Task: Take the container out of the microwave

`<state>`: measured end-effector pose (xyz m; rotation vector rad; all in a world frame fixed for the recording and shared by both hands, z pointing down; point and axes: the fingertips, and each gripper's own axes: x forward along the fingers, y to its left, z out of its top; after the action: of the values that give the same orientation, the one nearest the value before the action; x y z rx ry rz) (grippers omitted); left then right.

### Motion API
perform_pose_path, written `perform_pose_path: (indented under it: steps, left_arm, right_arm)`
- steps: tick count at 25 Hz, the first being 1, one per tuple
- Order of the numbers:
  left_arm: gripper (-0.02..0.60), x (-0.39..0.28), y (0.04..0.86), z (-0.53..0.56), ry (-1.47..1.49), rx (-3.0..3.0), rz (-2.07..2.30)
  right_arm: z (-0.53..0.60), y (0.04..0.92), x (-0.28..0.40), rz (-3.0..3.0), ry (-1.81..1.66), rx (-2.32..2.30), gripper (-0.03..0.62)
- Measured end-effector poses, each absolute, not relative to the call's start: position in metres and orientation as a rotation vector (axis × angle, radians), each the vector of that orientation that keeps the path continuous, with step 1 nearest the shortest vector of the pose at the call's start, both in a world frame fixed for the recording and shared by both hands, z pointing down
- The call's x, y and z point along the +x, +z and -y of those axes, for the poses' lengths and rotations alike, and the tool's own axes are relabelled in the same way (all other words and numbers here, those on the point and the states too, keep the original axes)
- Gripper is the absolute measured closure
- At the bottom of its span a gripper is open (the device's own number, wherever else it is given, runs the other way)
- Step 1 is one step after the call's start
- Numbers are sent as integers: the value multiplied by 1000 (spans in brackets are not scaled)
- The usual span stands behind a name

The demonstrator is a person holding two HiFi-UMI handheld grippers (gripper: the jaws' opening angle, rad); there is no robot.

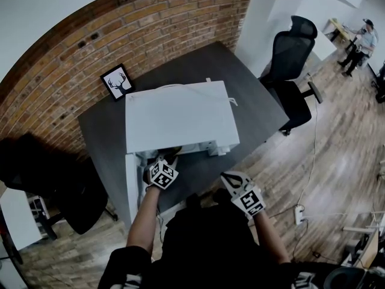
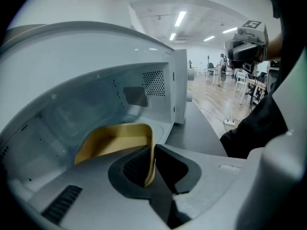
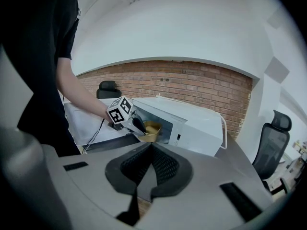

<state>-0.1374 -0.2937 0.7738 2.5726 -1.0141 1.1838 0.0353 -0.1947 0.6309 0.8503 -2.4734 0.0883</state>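
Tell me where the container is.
In the left gripper view, the container sits inside the open microwave near its front, its rim pinched by the left gripper.

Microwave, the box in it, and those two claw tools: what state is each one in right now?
Microwave: door swung open to its left side, cavity exposed.
Container: tan, no lid, sitting at the cavity's mouth with its near wall pinched.
Left gripper: shut on the container's wall, one pad inside and one outside.
Right gripper: jaws together, holding nothing, held back from the microwave.
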Motion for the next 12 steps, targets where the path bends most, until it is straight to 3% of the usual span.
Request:
perform_pose_path:
  steps: [12]
  left_arm:
    - [552, -137, 768, 286, 1215, 2603, 998]
  right_arm:
    - [194, 634, 34, 2472, 73, 858, 595]
